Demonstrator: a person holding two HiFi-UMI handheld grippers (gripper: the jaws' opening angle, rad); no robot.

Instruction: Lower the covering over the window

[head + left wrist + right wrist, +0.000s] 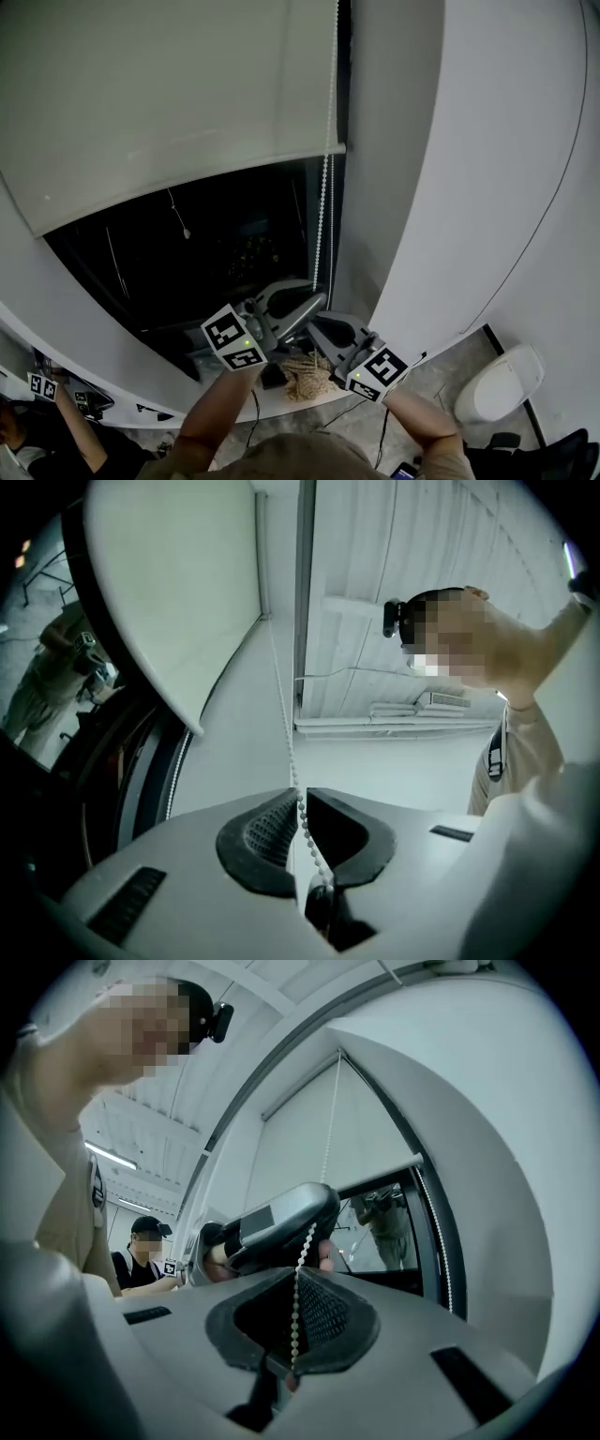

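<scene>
A pale roller blind (pixel 169 94) hangs partway down a dark window (pixel 216 253). Its white bead chain (pixel 324 206) drops along the window's right edge. My left gripper (pixel 316 299) is the upper one on the chain. In the left gripper view its jaws (pixel 296 799) stand a narrow gap apart, with the chain (pixel 281 714) running loosely between them. Just below it, my right gripper (pixel 313 330) is shut on the chain. In the right gripper view the beads (pixel 298 1307) are pinched between the pads, and the left gripper (pixel 281 1218) sits right above.
A white wall (pixel 450 187) stands close on the right of the window. A straw-coloured bundle (pixel 305 377) lies on the sill under my grippers. A white bin (pixel 497 384) stands on the floor at the right. Another person (pixel 47 422) is at the lower left.
</scene>
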